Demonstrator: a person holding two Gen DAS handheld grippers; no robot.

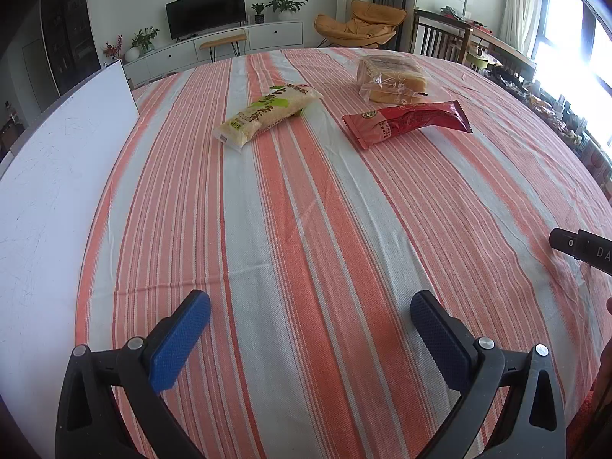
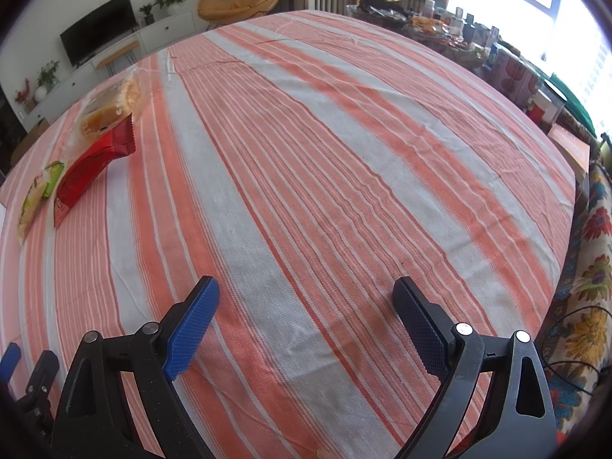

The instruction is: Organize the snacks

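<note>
Three snacks lie at the far side of the striped tablecloth [image 1: 306, 210]. A pale rice-cracker pack with green print [image 1: 267, 114] sits on the left. A red foil packet [image 1: 405, 120] rests to its right, one end propped on a clear bag of sliced bread [image 1: 394, 78]. My left gripper [image 1: 310, 306] hovers open over the near cloth, well short of them, nothing between its blue pads. In the right wrist view the bread bag [image 2: 111, 107], red packet [image 2: 91, 164] and green pack [image 2: 38, 195] lie far left. My right gripper [image 2: 306, 290] is open and empty.
A white board [image 1: 57, 176] lies along the table's left side. The right gripper's body [image 1: 581, 248] shows at the right edge of the left wrist view. Beyond the far right edge stand cluttered boxes and bottles [image 2: 508, 72]; a floral fabric [image 2: 589, 267] hangs at the right.
</note>
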